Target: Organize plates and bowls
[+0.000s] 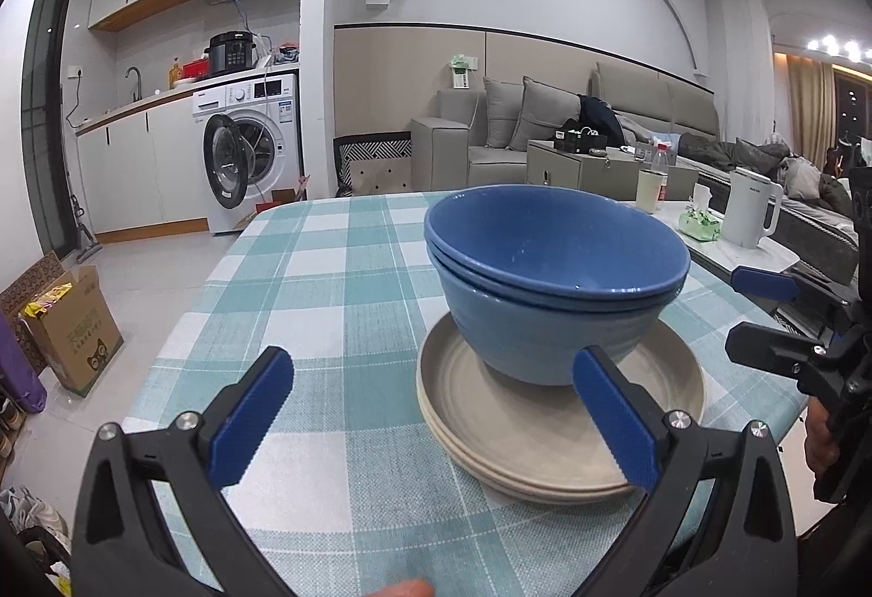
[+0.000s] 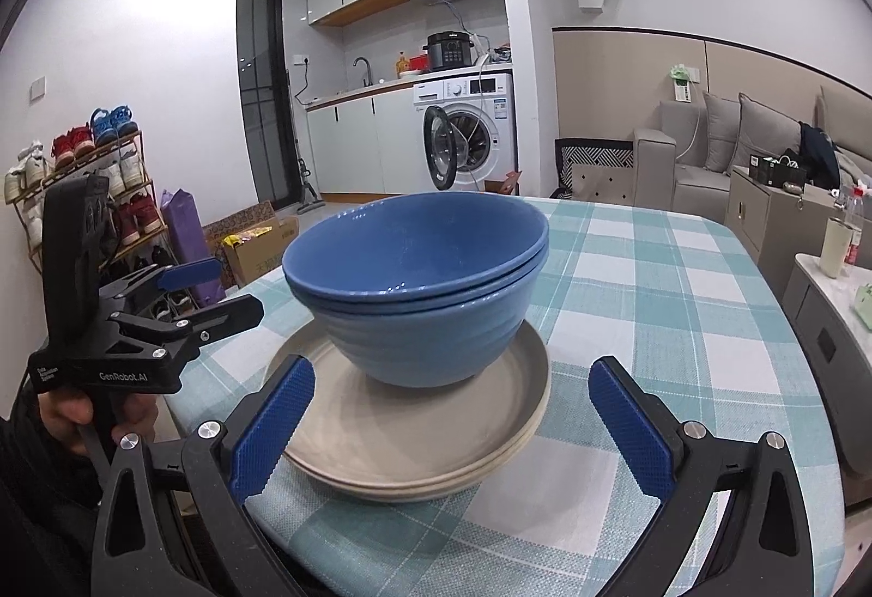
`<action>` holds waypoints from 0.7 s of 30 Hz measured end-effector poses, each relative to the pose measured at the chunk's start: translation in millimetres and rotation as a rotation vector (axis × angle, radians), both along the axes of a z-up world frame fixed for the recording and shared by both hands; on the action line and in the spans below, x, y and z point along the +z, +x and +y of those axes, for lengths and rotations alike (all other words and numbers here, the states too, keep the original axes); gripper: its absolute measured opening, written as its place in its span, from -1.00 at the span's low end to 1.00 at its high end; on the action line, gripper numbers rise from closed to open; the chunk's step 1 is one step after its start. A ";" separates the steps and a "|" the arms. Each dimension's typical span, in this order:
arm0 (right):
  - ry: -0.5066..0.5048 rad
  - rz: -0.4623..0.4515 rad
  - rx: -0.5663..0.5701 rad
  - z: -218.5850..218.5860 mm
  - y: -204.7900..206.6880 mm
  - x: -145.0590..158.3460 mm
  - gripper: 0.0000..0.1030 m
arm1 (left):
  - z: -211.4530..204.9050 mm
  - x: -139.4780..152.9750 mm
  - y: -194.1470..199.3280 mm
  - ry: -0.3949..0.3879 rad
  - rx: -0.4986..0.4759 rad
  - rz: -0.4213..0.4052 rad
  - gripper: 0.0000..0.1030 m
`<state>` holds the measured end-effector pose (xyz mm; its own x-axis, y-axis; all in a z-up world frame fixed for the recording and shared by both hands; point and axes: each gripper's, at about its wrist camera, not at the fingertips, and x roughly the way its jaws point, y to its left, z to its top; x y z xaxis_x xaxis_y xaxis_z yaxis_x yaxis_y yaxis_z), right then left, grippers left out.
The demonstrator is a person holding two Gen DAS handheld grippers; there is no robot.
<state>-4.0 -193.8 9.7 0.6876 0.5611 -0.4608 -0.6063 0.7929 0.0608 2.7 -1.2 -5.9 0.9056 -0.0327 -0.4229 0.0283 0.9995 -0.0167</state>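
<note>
Two nested blue bowls (image 1: 550,281) stand on two stacked beige plates (image 1: 490,428) on the checked tablecloth (image 1: 327,281). My left gripper (image 1: 436,412) is open and empty, just in front of the stack and left of its middle. In the right wrist view the bowls (image 2: 419,281) sit on the plates (image 2: 414,439). My right gripper (image 2: 452,422) is open and empty, its fingers either side of the plates' near rim. The left gripper also shows in the right wrist view (image 2: 218,289), the right gripper in the left wrist view (image 1: 757,311).
A white kettle (image 1: 752,210), a tissue pack (image 1: 700,221) and a cup (image 1: 648,191) stand on a side table to the right. A cardboard box (image 1: 71,330) sits on the floor left. The table edge (image 2: 229,433) runs close to my right gripper.
</note>
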 end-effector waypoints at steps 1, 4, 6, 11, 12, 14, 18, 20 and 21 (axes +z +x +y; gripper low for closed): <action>-0.003 0.000 0.006 0.9 -1.7 -2.2 0.99 | -1.7 -1.3 -1.5 0.011 0.001 -0.005 1.00; -0.008 -0.006 0.022 2.9 -6.4 -7.0 0.99 | -4.8 -4.2 -5.2 0.028 0.000 -0.017 1.00; -0.007 -0.014 0.028 3.7 -9.5 -9.0 0.99 | -3.9 -6.7 -6.7 0.020 -0.004 -0.018 1.00; -0.014 -0.028 0.041 6.7 -14.9 -11.4 0.99 | -2.4 -14.3 -6.5 0.017 0.019 -0.004 1.00; -0.013 -0.031 0.046 7.2 -15.6 -11.8 0.99 | -1.9 -15.4 -6.7 0.014 0.019 -0.004 1.00; -0.015 -0.038 0.052 8.0 -16.8 -12.2 0.99 | -2.2 -17.8 -6.3 0.014 0.019 0.002 1.00; -0.014 -0.040 0.059 9.6 -18.8 -13.6 0.99 | -1.5 -21.2 -5.1 0.013 0.020 0.008 1.00; -0.017 -0.044 0.063 11.1 -21.4 -13.8 0.99 | -1.5 -21.5 -4.9 0.013 0.020 0.007 1.00; -0.017 -0.046 0.065 11.5 -21.7 -13.6 0.99 | -1.4 -21.5 -4.9 0.013 0.019 0.009 1.00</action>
